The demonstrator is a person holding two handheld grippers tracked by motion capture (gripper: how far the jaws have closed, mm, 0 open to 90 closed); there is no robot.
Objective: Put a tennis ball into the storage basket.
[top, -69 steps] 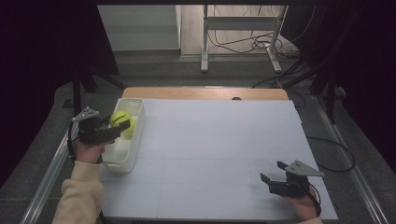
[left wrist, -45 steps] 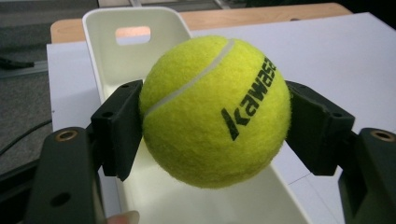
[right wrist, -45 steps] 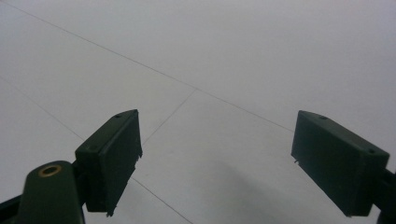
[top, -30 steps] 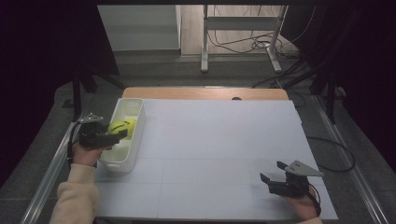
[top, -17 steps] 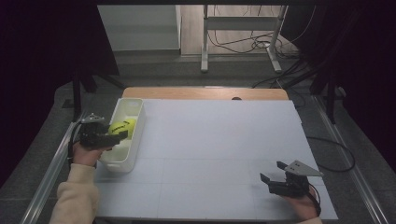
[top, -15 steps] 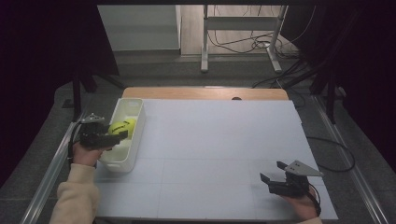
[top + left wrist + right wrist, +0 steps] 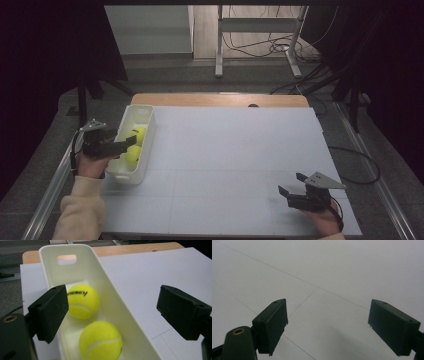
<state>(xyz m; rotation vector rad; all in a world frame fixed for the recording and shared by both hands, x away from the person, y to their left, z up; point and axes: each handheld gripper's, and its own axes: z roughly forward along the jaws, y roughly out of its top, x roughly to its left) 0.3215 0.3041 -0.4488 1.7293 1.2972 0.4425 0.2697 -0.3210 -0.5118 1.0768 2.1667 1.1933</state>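
- Left gripper (image 7: 127,144) at mid-left of the high view, jaws spread empty over the white bin (image 7: 146,112), two tennis balls (image 7: 100,341) inside
- Right gripper (image 7: 291,184), lower right, jaws spread over bare white table (image 7: 235,150) near its front edge

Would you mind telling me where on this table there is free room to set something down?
The white table surface is bare from the white plastic bin rightward to the right tool. It is crowded only at the left edge: the bin holds two yellow tennis balls, with the open left tool over it.
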